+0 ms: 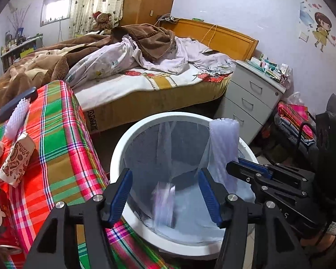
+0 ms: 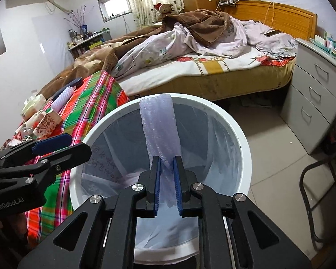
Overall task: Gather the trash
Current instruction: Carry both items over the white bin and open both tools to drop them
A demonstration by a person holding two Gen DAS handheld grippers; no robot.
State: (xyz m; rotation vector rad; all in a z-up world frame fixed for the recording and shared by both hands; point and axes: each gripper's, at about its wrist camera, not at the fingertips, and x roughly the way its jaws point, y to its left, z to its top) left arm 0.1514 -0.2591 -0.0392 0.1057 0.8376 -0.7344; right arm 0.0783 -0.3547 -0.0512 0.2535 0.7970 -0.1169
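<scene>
Here the bubble-wrap strip (image 2: 160, 130) is pinched by the closed right gripper (image 2: 168, 186) directly over the bin (image 2: 244, 157); beside it, the left gripper (image 1: 165, 192) gapes empty. Released carelessly, the strip could be snagged on the rim ahead.

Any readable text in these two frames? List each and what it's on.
"GenRobot.AI": side of the left gripper body.
"AME", partial, seen sideways: mattress corner label.
Handwriting on paper inside the trash bin: too blurred to read.
Bottle and box labels on the nightstand: too small.
</scene>
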